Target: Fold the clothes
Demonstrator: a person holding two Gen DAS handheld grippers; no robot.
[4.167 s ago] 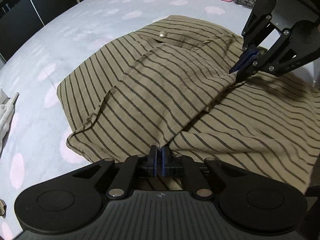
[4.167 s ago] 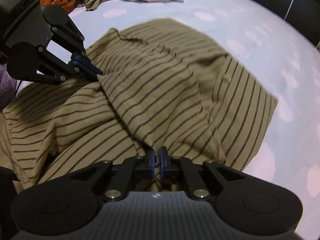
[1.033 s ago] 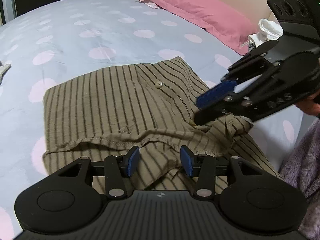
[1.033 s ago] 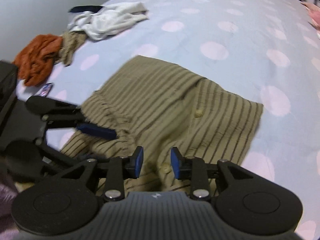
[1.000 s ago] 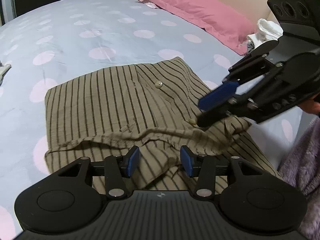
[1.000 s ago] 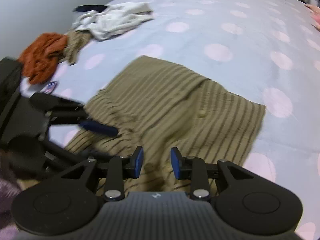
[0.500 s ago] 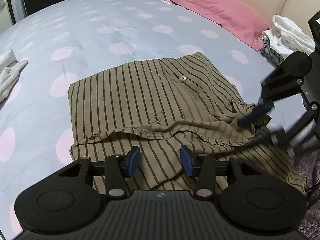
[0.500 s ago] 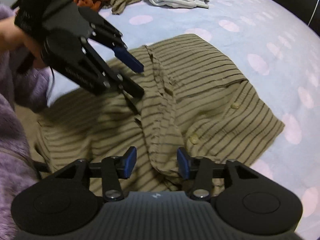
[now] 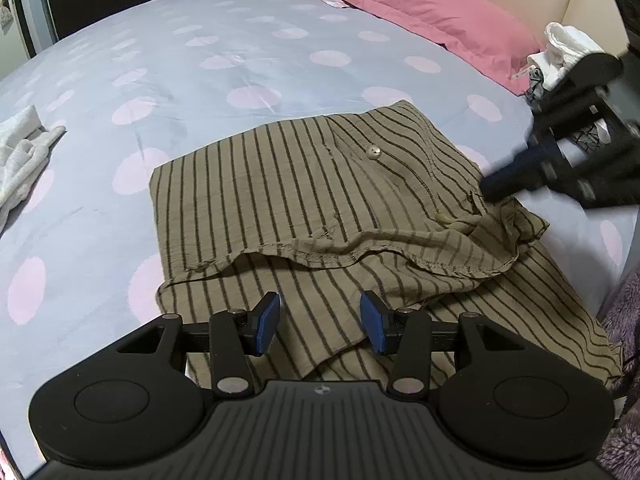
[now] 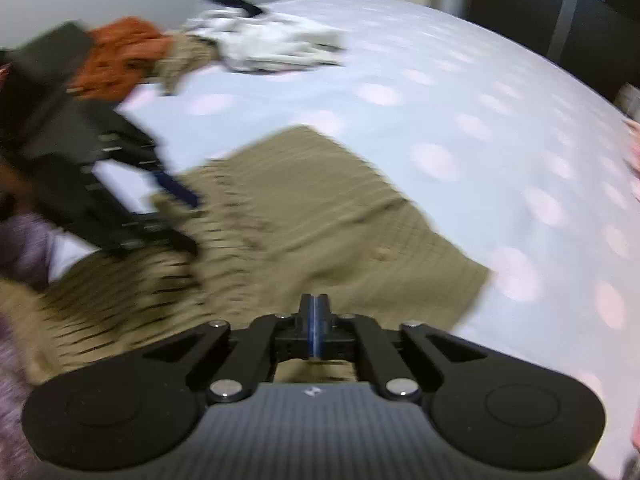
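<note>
A tan shirt (image 9: 304, 200) with thin dark stripes was spread on the bed (image 9: 240, 60). It was folded partway, with one flap laid over the rest. A small round button (image 9: 373, 153) was seen on top.

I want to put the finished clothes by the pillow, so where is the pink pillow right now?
In the left wrist view the pink pillow lies at the top right, at the far end of the dotted bedsheet, beyond the striped shirt and left of a white cloth pile.

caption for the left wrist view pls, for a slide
Open left gripper above a partly folded striped shirt on a polka-dot bed sheet.
</note>
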